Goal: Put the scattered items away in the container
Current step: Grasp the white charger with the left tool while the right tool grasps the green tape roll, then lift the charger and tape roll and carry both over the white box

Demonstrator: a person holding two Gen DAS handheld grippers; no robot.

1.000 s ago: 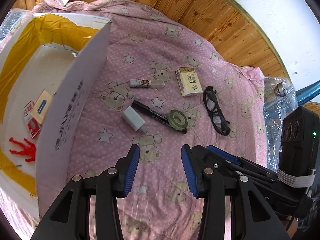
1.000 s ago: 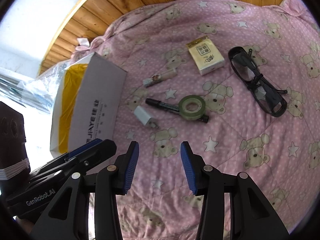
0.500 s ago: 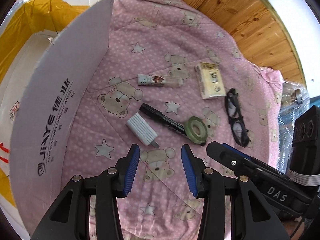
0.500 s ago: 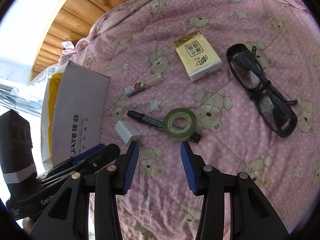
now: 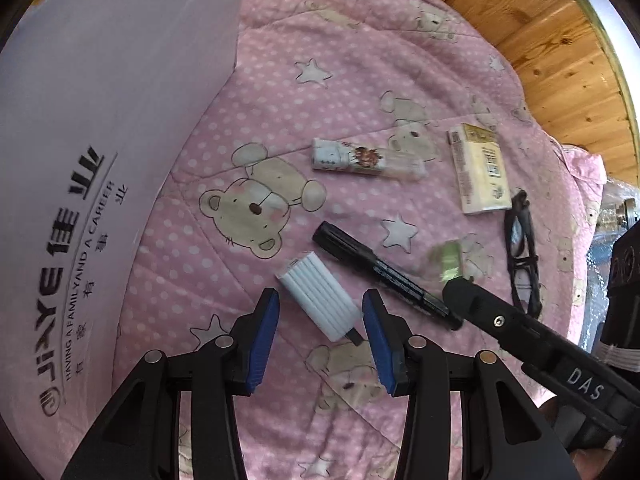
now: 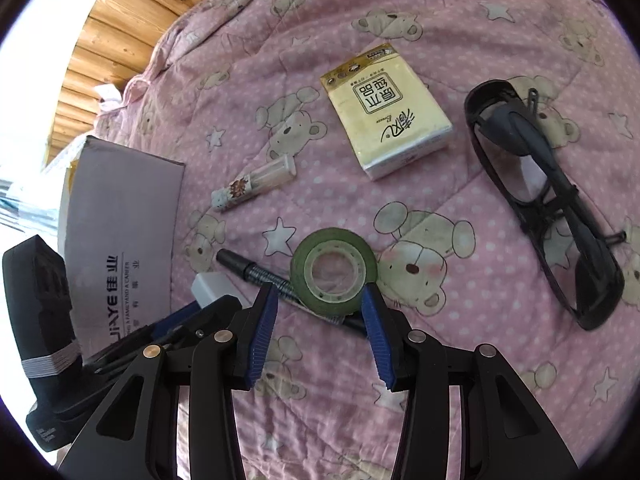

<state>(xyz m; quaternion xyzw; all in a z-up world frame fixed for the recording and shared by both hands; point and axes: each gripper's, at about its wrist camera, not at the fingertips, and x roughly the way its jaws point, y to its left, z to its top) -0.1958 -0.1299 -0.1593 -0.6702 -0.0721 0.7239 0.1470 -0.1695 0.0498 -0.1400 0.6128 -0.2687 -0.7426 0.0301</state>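
Observation:
A white charger plug (image 5: 318,295) lies on the pink bear quilt (image 5: 360,80), its near end between the open fingers of my left gripper (image 5: 320,338). My right gripper (image 6: 318,330) is open too, with the green tape roll (image 6: 334,272) just ahead of its tips; the roll rests on a black marker (image 6: 256,274). That marker (image 5: 380,272) runs diagonally beside the plug. Farther off lie a small printed tube (image 5: 366,160), a yellow tissue pack (image 6: 386,110) and black glasses (image 6: 540,196). The white cardboard box (image 5: 100,140) stands at the left.
The box wall rises close on the left of my left gripper. My right gripper's body (image 5: 540,344) crosses the left wrist view at lower right. Wooden floor (image 5: 520,20) lies beyond the quilt's far edge, and a crinkly plastic bag (image 5: 616,208) at the right.
Both grippers have moved down and forward toward the quilt. The plug now sits between the left fingers and the tape roll just ahead of the right ones. Jaws stayed open.

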